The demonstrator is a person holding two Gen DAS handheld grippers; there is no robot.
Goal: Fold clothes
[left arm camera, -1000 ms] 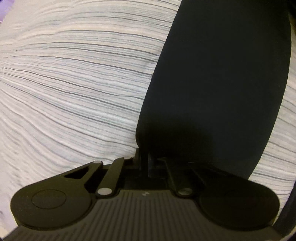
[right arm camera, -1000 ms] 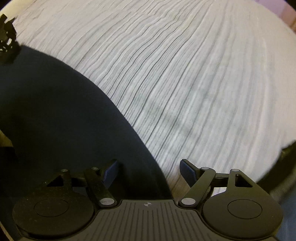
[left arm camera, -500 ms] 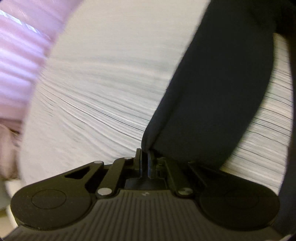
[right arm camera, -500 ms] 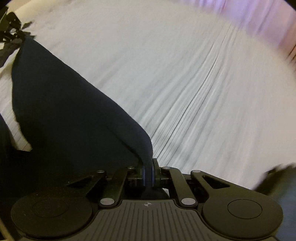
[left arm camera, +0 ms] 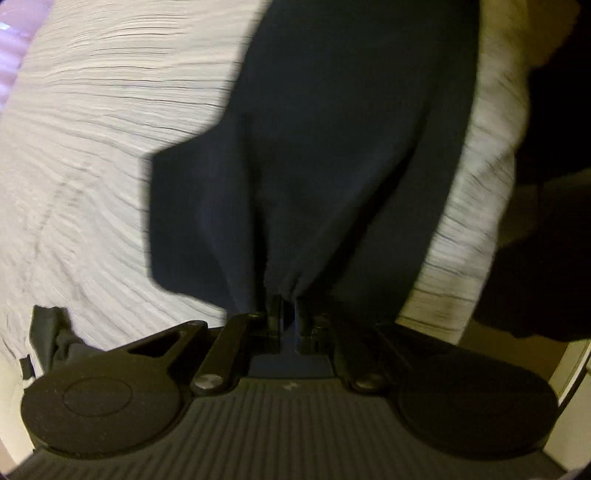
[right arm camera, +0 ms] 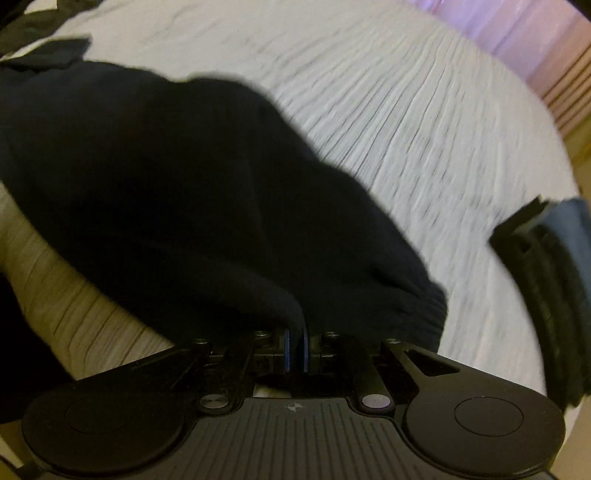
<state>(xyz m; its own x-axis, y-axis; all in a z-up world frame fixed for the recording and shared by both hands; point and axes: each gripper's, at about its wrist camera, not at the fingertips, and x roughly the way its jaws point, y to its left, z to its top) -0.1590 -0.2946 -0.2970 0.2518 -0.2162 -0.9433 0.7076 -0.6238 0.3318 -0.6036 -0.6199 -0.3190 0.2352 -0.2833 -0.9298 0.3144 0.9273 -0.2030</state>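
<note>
Your left gripper (left arm camera: 287, 317) has its jaws clamped on a bunched fold of the dark navy garment (left arm camera: 332, 147). In the left wrist view the cloth gathers into puckers right at the pinch and fans away toward 12 o'clock, running out of the top of the frame. A squared flap of the same garment juts toward 9 o'clock, its edge lying against the striped bedspread (left arm camera: 92, 147). The bedspread, white with thin dark lines, shows on both sides of the cloth, wide at 9 to 11 o'clock and as a narrower strip at 2 to 4 o'clock. A dark mass sits at 3 o'clock at the edge of the frame; you cannot tell what it is. The picture is blurred throughout.

Your right gripper (right arm camera: 295, 349) also has its jaws together on the garment (right arm camera: 166, 184), the blue pads pressed against a thin edge of cloth between them. In the right wrist view the garment spreads from the pinch toward 9 to 11 o'clock as one broad dark mound, and a thicker ribbed-looking hem droops just beside the jaws at 3 o'clock. The bedspread (right arm camera: 406, 129) fills the frame from 12 to 3 o'clock and shows again under the cloth at 8 o'clock. A stack of folded dark clothes (right arm camera: 546, 288) lies on the bed at 3 o'clock, well apart from the held garment. A pale pink curtain (right arm camera: 517, 29) hangs past the bed at 1 o'clock.
</note>
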